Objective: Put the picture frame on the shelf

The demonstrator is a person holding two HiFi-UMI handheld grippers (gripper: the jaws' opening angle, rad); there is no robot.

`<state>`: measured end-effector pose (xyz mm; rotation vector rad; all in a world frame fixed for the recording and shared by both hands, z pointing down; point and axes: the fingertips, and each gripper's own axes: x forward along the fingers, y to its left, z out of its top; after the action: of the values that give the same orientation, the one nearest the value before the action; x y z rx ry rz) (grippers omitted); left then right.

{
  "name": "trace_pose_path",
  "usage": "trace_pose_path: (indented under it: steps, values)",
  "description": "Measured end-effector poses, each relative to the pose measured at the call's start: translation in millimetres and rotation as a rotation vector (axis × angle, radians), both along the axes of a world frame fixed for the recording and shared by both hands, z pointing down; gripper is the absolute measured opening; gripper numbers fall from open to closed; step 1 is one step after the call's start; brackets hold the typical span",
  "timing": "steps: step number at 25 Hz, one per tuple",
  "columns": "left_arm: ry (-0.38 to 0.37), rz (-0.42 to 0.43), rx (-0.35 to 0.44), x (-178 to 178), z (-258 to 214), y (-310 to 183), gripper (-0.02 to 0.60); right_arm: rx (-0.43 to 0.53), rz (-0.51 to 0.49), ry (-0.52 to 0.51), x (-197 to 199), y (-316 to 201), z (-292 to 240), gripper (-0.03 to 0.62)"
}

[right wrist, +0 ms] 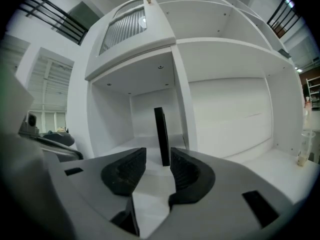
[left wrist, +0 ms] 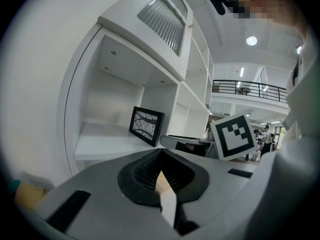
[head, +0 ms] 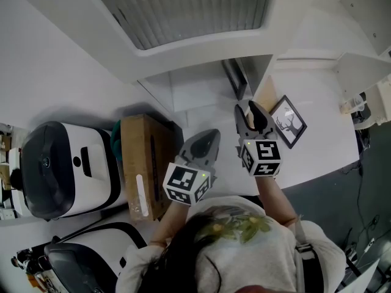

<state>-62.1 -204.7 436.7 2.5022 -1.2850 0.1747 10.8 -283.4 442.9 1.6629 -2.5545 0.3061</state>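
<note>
The black picture frame [head: 288, 122] stands upright on the white shelf [head: 317, 84], its tree print facing out. In the left gripper view the frame [left wrist: 146, 125] stands at the front of the shelf compartment [left wrist: 100, 139]. In the right gripper view the frame [right wrist: 161, 136] is edge-on, just beyond my right gripper [right wrist: 157, 166], which is open with nothing between its pads. From the head view my right gripper [head: 253, 113] sits just left of the frame, apart from it. Lower and further left, my left gripper [head: 206, 140] is shut and empty; its jaws [left wrist: 160, 160] meet.
A cardboard box [head: 143, 163] stands on the floor to the left, beside two white and black machines [head: 61, 170]. A slatted panel [head: 183, 8] tops the cabinet. A small bottle [right wrist: 303, 148] stands on the shelf at far right.
</note>
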Motion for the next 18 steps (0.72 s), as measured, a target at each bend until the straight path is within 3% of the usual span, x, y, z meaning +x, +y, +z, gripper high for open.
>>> trace_pose_path:
  steps: [5, 9, 18]
  values:
    - [0.007, 0.007, 0.002, 3, -3, 4, 0.029, 0.057, -0.08, -0.034, -10, 24, -18, 0.051]
    - [0.018, 0.012, 0.014, 6, -8, 9, 0.029, 0.095, -0.135, -0.055, -17, 41, -32, 0.035]
    - [0.023, 0.023, 0.069, 13, -26, 31, 0.029, 0.149, -0.149, 0.006, -17, 74, -51, 0.032]
